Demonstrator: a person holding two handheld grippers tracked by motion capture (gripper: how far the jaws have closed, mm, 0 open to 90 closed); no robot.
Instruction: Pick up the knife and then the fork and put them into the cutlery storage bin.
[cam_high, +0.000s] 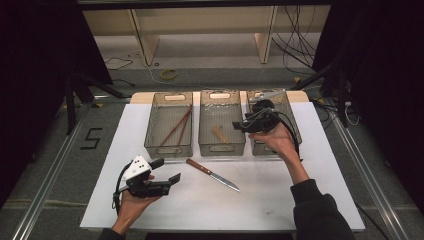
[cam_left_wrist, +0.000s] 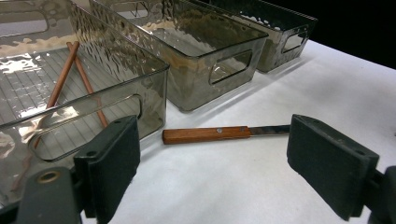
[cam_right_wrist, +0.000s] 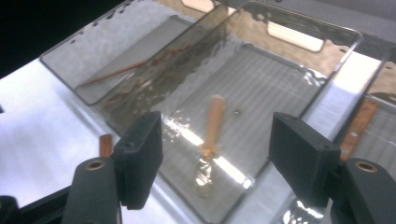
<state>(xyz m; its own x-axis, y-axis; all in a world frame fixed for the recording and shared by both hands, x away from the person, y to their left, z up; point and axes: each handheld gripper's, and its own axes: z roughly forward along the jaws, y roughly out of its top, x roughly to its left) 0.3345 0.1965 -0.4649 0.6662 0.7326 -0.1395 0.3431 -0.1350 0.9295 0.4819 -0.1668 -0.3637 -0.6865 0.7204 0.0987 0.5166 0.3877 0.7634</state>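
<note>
A: Knife (cam_high: 212, 174) lies flat on the white table (cam_high: 320, 190), wooden handle toward the bins, blade pointing away from them. We note it just ahead of our left claw (cam_high: 166, 171), a little to that claw's right in the high view.

B: Agreed. In the left gripper view the knife (cam_left_wrist: 219, 134) sits beyond the two pads, between them in line but apart from both. Jaws stand wide, nothing in them.

A: Right claw (cam_high: 241, 126)?

B: We see it held over the gap between the middle bin (cam_high: 221, 148) and the right bin (cam_high: 256, 150), well beyond the knife. Its jaws stand apart with nothing between the pads.

A: Under it, in the right gripper view, a wooden-handled utensil (cam_right_wrist: 212, 135) lies on the middle bin's floor, below and between the pads. We cannot tell what its head end is.

B: Left bin (cam_high: 168, 149) holds chopsticks (cam_high: 179, 127), crossed, well ahead of the left claw. In the right gripper view another wooden handle (cam_right_wrist: 357, 128) shows in the bin to the right of that claw.

A: Both hands grip their claw bodies from below.
</note>
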